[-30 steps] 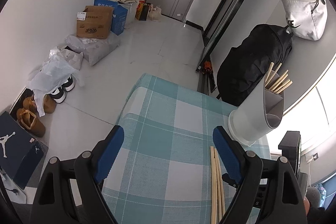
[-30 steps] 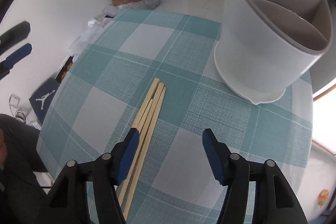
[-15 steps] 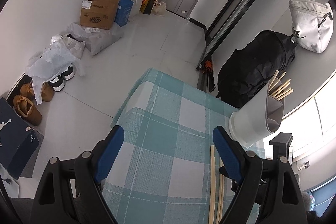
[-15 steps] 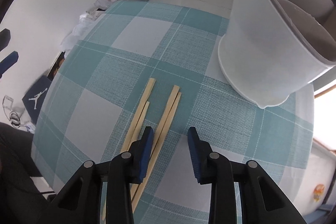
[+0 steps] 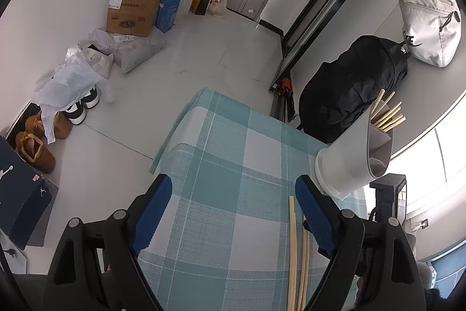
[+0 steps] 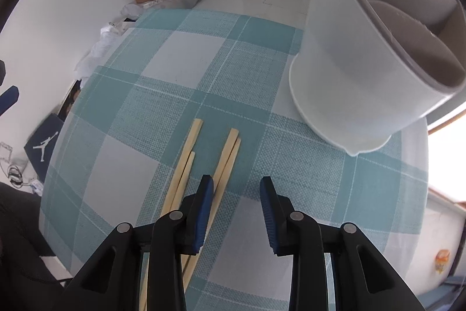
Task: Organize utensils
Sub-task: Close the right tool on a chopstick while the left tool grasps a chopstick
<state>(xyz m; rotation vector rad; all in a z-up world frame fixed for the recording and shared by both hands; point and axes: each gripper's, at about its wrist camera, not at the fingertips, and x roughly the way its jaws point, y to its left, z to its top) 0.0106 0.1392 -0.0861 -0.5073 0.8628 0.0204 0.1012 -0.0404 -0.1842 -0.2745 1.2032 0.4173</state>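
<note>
Several wooden chopsticks (image 6: pixel 224 162) lie in two pairs on the teal checked tablecloth (image 6: pixel 163 107); they also show in the left wrist view (image 5: pixel 292 247). A white divided utensil holder (image 6: pixel 358 60) stands at the right, with several chopsticks (image 5: pixel 387 114) in its far compartment. My right gripper (image 6: pixel 237 188) is low over the cloth, half open and empty, its left finger beside the right pair of chopsticks. My left gripper (image 5: pixel 233 194) is open wide and empty, held above the table.
The table's far edge (image 5: pixel 204 95) drops to a tiled floor with cardboard boxes (image 5: pixel 131 13), shoes (image 5: pixel 38 142) and bags. A black bag (image 5: pixel 352 95) and a white bag (image 5: pixel 428 25) sit beyond the holder.
My right gripper has narrowed from wide open and dropped toward the chopsticks, which have split from one bundle into two pairs. The left gripper has risen and drawn back a little.
</note>
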